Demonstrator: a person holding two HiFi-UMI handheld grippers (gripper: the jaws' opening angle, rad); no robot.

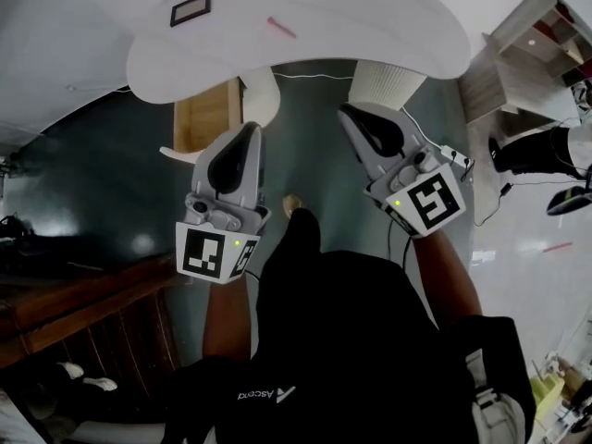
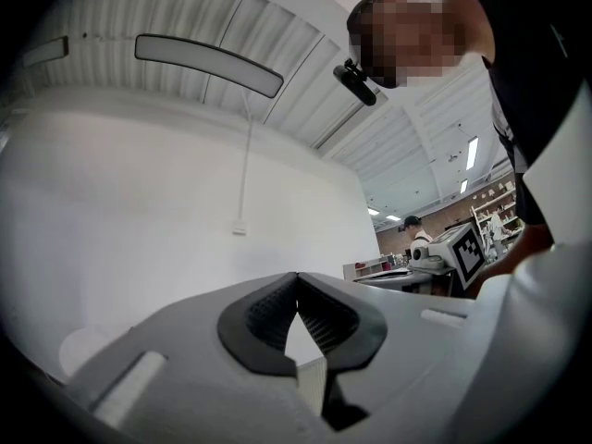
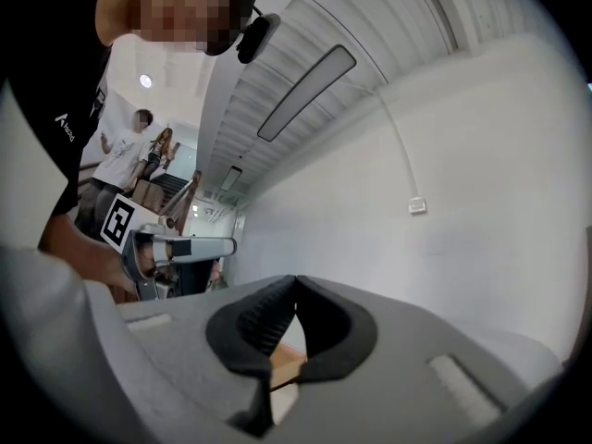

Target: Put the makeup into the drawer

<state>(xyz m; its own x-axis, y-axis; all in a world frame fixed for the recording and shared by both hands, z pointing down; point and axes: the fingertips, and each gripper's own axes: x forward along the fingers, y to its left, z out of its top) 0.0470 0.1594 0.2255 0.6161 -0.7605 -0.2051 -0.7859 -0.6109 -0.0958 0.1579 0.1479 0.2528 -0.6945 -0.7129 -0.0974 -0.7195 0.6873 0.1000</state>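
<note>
The grey left gripper [image 2: 296, 277] and grey right gripper [image 3: 295, 280] are holding their jaws closed on nothing, pointing toward the rounded white table [image 1: 388, 26]. For a clean pick, 1 gripper is needing open jaws on arrival, closing across the thin pink makeup stick [image 1: 281, 27] at its width. That stick is lying flat on the table, long axis running diagonally far-left to near-right; its leading end is too small to tell.
</note>
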